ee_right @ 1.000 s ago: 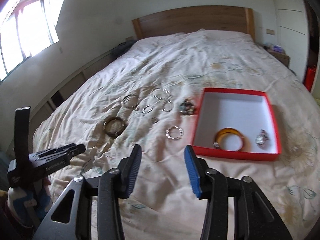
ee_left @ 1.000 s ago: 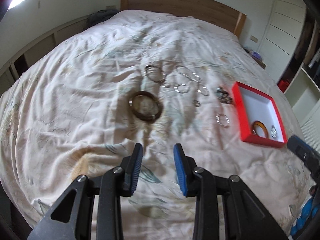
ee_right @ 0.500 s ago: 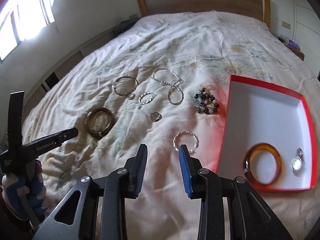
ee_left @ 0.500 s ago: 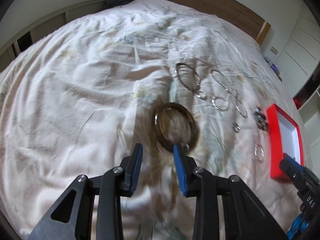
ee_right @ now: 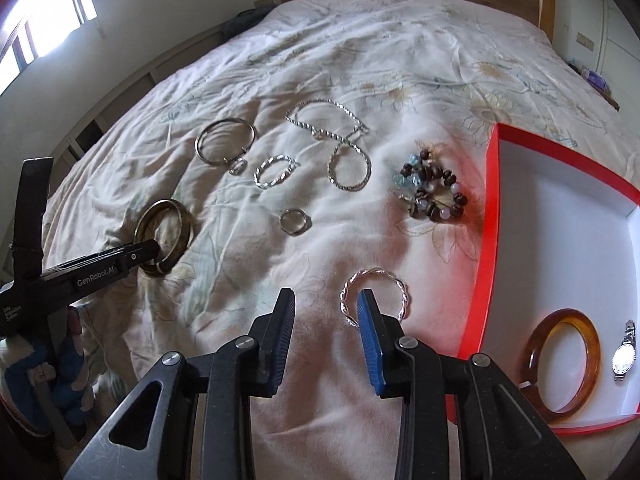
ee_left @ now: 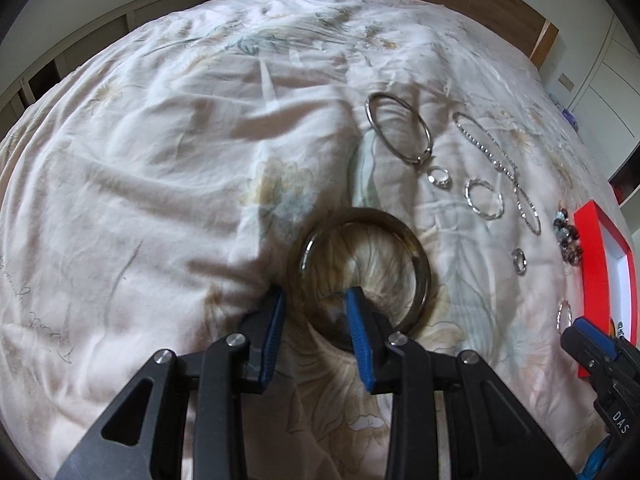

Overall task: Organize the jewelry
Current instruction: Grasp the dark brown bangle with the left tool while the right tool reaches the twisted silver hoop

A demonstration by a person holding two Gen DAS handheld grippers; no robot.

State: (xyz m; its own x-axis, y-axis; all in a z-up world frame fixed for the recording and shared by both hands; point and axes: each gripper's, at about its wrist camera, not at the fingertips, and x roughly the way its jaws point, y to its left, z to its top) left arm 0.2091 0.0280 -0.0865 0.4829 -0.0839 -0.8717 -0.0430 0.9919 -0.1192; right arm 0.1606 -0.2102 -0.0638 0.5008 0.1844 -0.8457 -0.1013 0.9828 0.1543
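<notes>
Dark bangle lies flat on the bedspread, and my left tongs are right on it: the near-left arc of the band sits between the two blue pads, one pad outside the ring, the other inside the hole. Jaws are apart, not yet clamped; whether the pads touch the band I can't tell. A flat ring has no long axis, so what matters is that the pads straddle the band across its thickness. They do, so I judge a straight close should catch it. Taking the bangle as landmark: the large silver hoop lies beyond it and slightly right, with a small ring just past the hoop's near end; the twisted silver loop and the chain lie further right; the red box is far right, well apart. So the carry runs rightward over the other pieces. My right tongs are also apart, low over the twisted silver bracelet, right pad in front of its near rim, left pad outside it. That bracelet lies just left of the box wall, where the amber bangle and watch already sit. Left arm is nearer the dark bangle, right arm nearer the box.
</notes>
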